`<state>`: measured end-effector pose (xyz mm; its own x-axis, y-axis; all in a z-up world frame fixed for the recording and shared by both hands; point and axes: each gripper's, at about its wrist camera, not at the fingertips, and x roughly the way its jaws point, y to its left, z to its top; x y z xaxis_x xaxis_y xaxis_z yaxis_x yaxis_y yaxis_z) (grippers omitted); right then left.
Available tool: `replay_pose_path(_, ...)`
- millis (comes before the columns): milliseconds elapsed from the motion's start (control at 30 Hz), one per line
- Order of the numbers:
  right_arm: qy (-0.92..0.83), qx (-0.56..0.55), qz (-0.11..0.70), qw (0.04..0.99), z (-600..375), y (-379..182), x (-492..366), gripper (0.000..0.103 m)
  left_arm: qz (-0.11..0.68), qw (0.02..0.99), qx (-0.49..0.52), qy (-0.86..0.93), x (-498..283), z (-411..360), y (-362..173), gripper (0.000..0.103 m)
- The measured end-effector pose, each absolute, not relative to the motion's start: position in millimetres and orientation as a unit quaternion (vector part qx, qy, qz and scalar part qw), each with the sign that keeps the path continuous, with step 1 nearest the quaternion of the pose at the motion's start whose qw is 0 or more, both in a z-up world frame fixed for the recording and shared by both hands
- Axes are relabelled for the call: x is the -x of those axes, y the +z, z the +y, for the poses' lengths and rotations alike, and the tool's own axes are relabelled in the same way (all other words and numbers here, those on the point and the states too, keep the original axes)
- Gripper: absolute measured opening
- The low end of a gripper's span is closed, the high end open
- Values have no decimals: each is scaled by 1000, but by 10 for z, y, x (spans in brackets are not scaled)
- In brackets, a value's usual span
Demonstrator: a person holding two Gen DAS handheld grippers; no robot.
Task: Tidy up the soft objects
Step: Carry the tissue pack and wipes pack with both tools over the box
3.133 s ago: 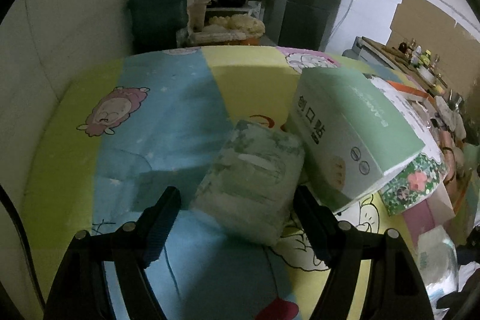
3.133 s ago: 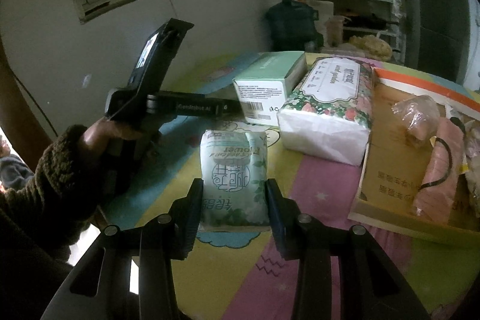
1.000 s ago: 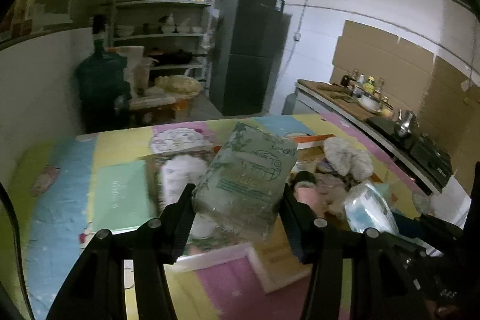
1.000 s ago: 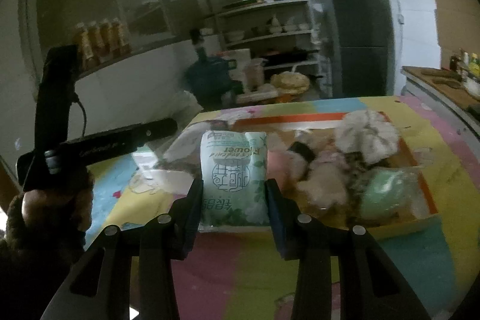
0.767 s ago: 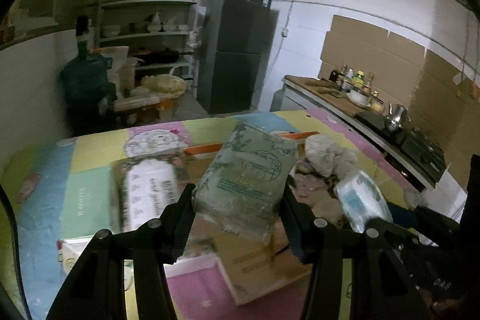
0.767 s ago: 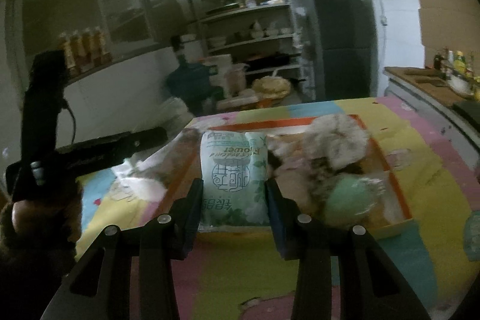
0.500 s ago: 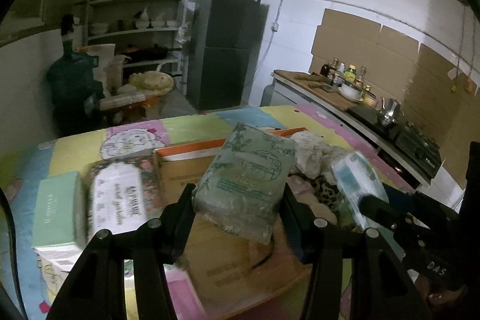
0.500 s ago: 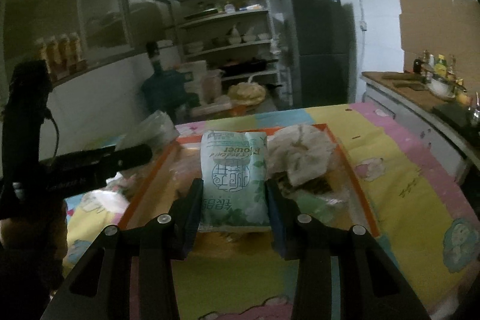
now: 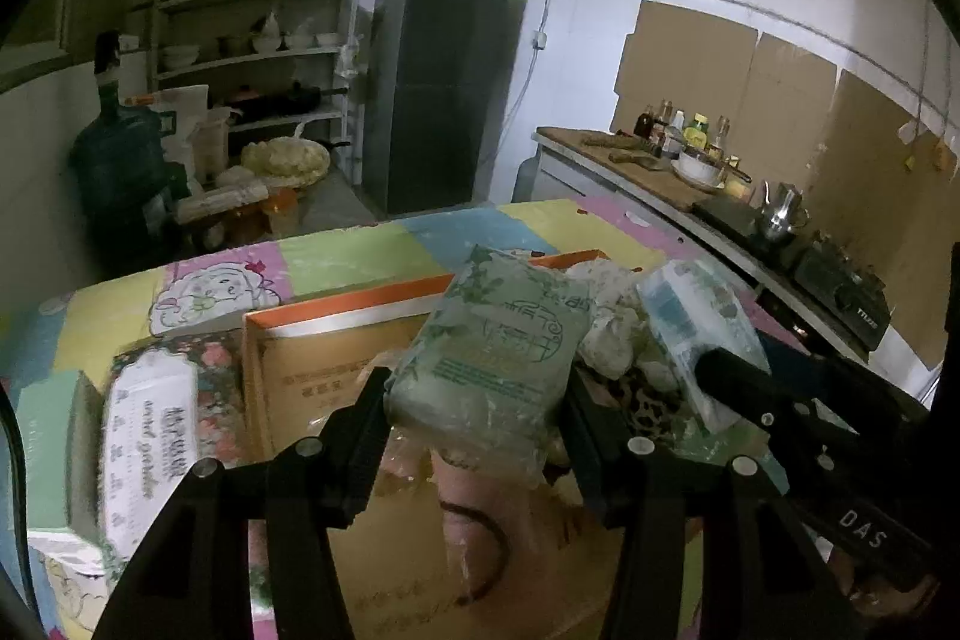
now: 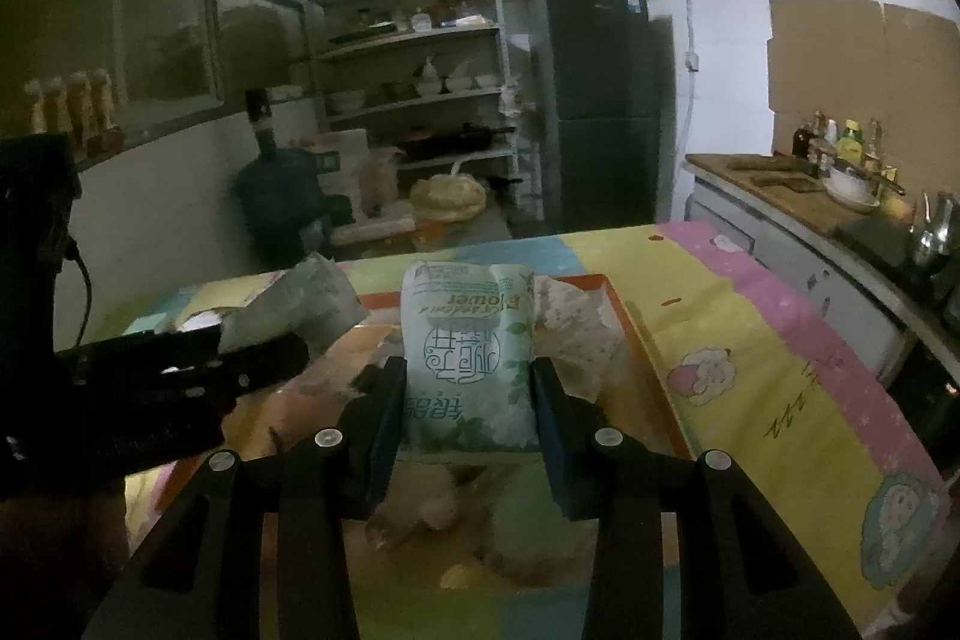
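Observation:
My left gripper is shut on a soft green tissue pack and holds it in the air over an open cardboard box with an orange rim. My right gripper is shut on a pale green and white tissue pack, upright between its fingers, also above the box. In the left wrist view the right gripper's pack hangs just to the right of mine. In the right wrist view the left gripper and its pack sit at the left.
The box holds a white cloth bundle, a pink soft item and other bagged things. A floral tissue pack and a green carton lie left of it on the colourful tablecloth. A counter with a kettle runs along the right.
Both grippers have carried their packs from the table's left side across to above the box. The floral pack and green carton have slid to the left edge of the left wrist view.

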<state>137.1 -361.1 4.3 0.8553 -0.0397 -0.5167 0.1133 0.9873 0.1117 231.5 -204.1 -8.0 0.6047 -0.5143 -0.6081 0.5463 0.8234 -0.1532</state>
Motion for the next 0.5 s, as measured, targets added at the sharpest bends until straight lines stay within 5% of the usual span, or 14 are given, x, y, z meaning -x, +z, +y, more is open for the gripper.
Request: replay_pose_path(500, -60, -57, 290, 953, -3759, -125, -1661, 42, 355, 887, -51, -290, -2471, -2345, -296, 54)
